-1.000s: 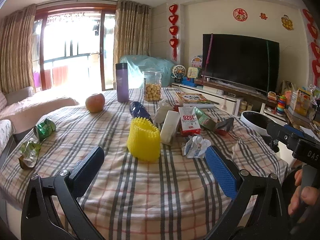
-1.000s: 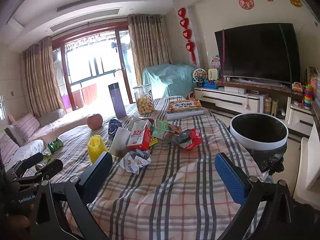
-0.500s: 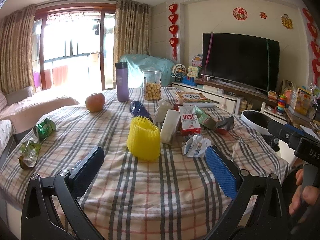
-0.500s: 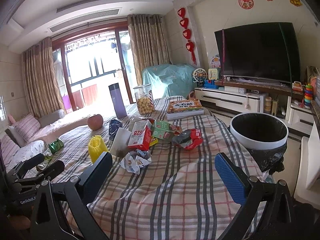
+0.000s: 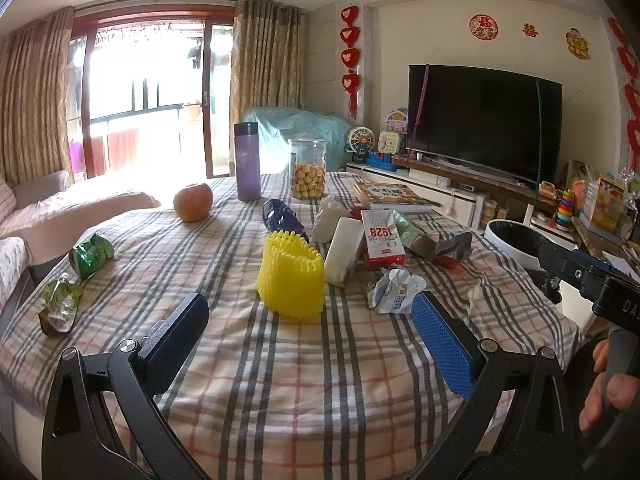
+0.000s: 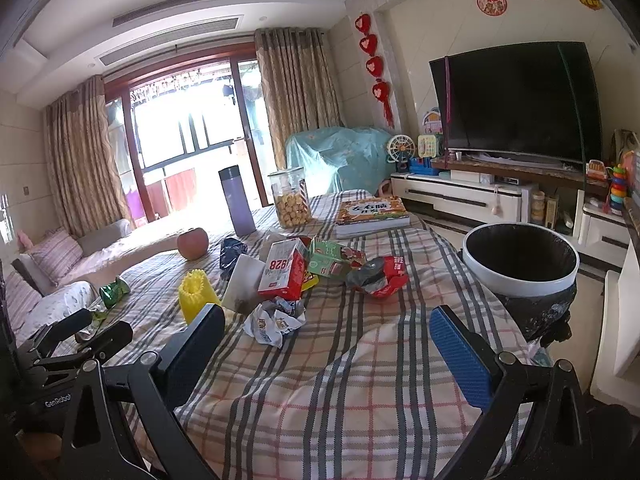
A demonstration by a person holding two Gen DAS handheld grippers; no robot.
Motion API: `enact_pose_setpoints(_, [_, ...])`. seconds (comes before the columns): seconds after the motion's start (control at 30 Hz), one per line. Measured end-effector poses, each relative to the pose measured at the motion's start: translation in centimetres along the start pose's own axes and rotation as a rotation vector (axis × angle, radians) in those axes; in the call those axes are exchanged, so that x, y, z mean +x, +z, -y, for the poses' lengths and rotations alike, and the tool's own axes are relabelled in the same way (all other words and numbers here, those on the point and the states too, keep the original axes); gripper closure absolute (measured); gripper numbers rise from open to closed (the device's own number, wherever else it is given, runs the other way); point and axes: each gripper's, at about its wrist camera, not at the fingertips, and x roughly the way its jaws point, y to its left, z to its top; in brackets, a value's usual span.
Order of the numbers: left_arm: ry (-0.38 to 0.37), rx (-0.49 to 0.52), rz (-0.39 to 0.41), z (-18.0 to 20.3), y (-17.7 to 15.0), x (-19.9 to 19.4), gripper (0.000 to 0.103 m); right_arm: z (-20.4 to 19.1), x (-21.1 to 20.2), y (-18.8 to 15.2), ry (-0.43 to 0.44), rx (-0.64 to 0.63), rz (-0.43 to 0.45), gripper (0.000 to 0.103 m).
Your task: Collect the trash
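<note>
Nothing has shifted since a second ago: left gripper (image 5: pixel 310 334) and right gripper (image 6: pixel 326 340) both hover spread wide, grasping nothing, over the table's (image 5: pixel 320 380) near edge. Crumpled white wrapper (image 6: pixel 274 320) lies mid-table with no clear long axis, boxed in behind by the red-and-white carton (image 6: pixel 282 270), white block (image 5: pixel 342 256) and yellow foam net (image 5: pixel 290 276). Bin (image 6: pixel 520 266) stands off the right edge.

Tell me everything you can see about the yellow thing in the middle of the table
The yellow foam net sleeve looks like soft plastic mesh, bright yellow, with a ribbed, spiky top edge. It stands upright and open at the top, a short tube on the plaid tablecloth near the middle. A white flat packet leans close by its right side; whether they touch is unclear. From the right wrist view it sits left of the trash pile. No gripper touches it.
</note>
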Motion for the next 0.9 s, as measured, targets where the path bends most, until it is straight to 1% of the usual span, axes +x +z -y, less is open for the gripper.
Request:
enact_pose_setpoints(0.63, [-0.001, 0.003, -0.002, 0.1, 0.0, 0.1, 0.0, 0.0, 0.5, -0.4, 0.016, 0.013, -0.014, 0.0])
enact_pose_setpoints(0.9, [-0.014, -0.013, -0.031, -0.4, 0.0, 1.3, 0.0, 0.2, 1.7, -0.7, 0.049, 0.032, -0.068, 0.0])
